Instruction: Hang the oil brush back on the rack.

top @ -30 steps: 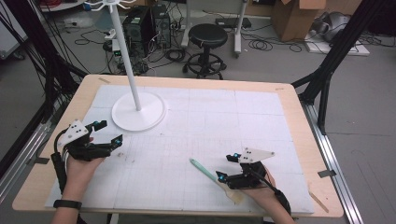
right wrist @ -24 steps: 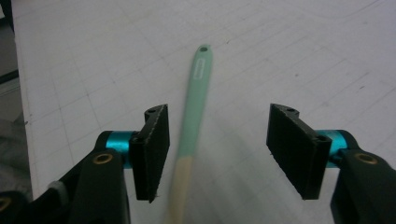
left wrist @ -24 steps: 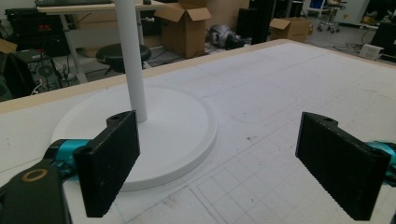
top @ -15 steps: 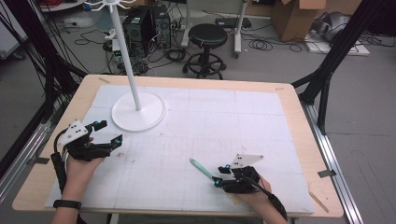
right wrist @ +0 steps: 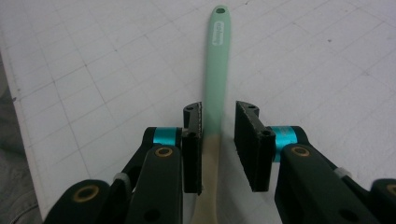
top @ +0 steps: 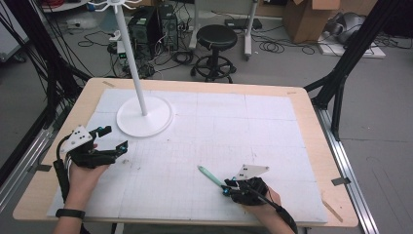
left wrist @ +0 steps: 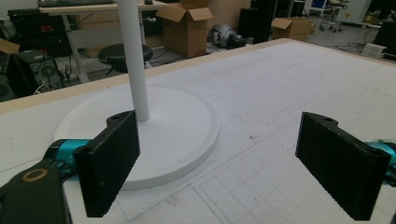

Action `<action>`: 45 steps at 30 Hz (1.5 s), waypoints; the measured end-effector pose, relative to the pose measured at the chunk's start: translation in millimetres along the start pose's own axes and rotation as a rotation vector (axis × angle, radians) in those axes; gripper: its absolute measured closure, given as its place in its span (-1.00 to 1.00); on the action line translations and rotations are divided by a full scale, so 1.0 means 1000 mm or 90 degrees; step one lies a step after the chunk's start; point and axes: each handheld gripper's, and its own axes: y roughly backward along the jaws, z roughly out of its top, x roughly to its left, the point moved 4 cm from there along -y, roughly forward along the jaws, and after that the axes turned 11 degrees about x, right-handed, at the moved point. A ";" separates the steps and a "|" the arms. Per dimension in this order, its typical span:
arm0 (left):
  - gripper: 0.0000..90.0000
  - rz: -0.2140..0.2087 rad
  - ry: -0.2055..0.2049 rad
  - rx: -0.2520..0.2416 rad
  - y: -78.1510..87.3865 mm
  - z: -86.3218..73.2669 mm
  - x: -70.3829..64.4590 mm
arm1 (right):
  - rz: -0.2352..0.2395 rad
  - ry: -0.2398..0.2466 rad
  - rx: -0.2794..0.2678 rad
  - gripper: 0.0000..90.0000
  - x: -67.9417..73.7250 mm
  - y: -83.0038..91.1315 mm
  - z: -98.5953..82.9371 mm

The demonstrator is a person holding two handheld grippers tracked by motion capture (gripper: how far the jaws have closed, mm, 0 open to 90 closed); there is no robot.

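Right tongs (right wrist: 218,140) straddling the spatula handle, not yet pinched.

Your mint spatula (top: 210,175) lies flat on the counter (top: 302,146), near edge, long axis running straight out btwn the jaws. One pad touches, the other shows a gap: narrowly spread. Left tongs (top: 113,142) wide apart, empty, well away by the white stand (top: 144,116). Right hand's the one.

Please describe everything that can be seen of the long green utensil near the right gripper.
The utensil is long and slim, mint green along the handle, turning beige toward the hidden end. A small hole and a pale label mark the handle tip. It looks like smooth plastic or silicone. It lies flat on the white gridded mat, between the jaws of the right gripper; one jaw touches it, the other stands slightly apart.
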 end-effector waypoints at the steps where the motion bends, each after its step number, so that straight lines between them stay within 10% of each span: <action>1: -0.68 0.001 0.002 0.001 0.000 0.000 0.000 | -0.007 0.003 0.001 0.63 0.001 0.000 0.000; 27: -0.68 0.001 0.002 0.001 0.000 -0.001 0.000 | 0.008 0.007 0.004 0.84 -0.005 0.003 0.009; 45: -0.67 -0.006 0.005 -0.016 0.001 0.001 -0.001 | 0.024 0.012 -0.165 0.84 -0.034 0.057 0.077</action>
